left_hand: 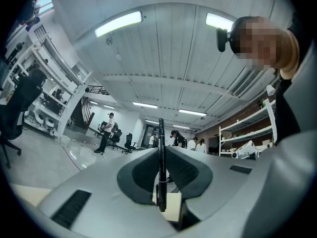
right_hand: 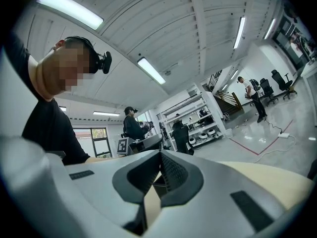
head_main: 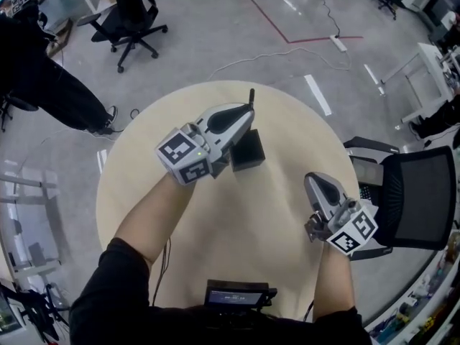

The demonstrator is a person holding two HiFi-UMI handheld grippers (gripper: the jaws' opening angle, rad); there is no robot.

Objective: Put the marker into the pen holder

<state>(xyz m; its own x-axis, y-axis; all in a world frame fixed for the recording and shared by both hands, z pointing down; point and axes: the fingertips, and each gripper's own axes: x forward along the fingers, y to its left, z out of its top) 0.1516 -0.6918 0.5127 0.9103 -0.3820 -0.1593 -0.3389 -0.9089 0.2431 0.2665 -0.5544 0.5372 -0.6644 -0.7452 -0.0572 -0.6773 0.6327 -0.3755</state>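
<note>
**Round table with open floor all around**

The round beige table stands on bare grey floor, and a black mesh chair sits just beside its right edge. The left gripper pinches a slim black marker upright, close by the black square pen holder near mid-table. The right gripper, its jaws together and empty, hovers near the table's right edge.

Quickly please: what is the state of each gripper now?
Left gripper: closed on the black marker.
Right gripper: closed, holding nothing.
</note>
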